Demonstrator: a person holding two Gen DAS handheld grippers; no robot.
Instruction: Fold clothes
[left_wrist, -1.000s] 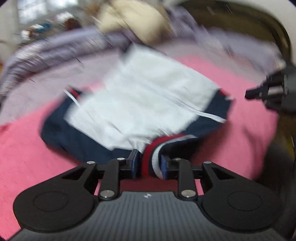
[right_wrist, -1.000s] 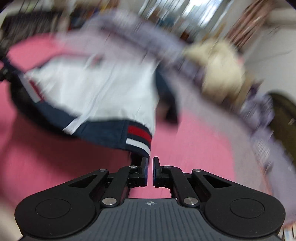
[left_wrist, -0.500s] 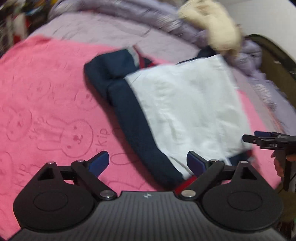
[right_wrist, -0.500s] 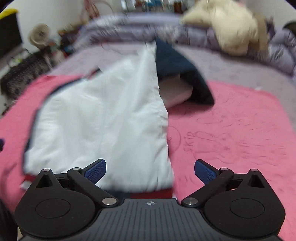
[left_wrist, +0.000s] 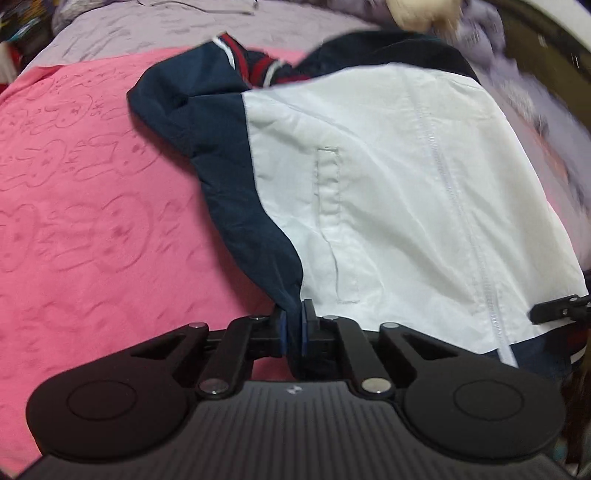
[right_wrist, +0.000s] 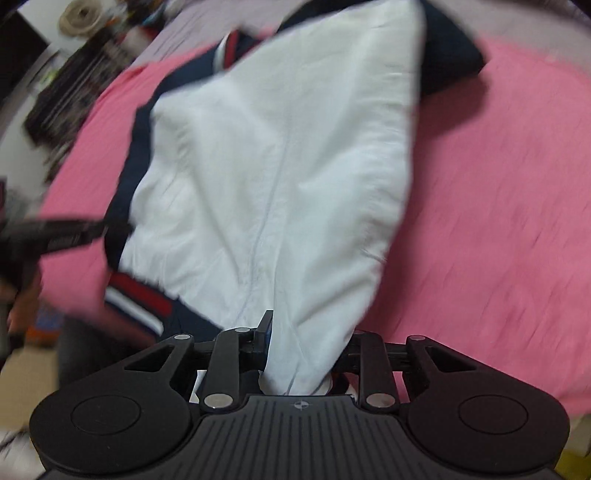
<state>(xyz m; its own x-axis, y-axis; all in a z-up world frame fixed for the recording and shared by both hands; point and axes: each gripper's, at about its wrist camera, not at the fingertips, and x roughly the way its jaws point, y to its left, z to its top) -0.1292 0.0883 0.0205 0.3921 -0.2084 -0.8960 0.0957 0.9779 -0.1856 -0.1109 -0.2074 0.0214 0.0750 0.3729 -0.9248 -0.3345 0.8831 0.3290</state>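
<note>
The jacket (left_wrist: 388, 177), white with navy sides and red-and-white striped trim, lies on the pink blanket (left_wrist: 85, 206) that covers the bed.

The left tool (left_wrist: 291, 328) is pinched together on the jacket's near navy edge, where the navy panel meets the white one; the cloth runs up from between its blue pads. The striped collar is bunched at the far side of the jacket from this tool, and a cream plush (left_wrist: 421, 14) sits beyond that, on lilac bedding (left_wrist: 155, 22).

The right tool (right_wrist: 295, 354) has white cloth of the jacket (right_wrist: 273, 177) drawn down between its fingers, which are closed in on it; the right finger is hidden by the fabric. The striped hem lies to the left of this tool, and the left tool (right_wrist: 70, 236) shows blurred at the jacket's left edge.
</note>
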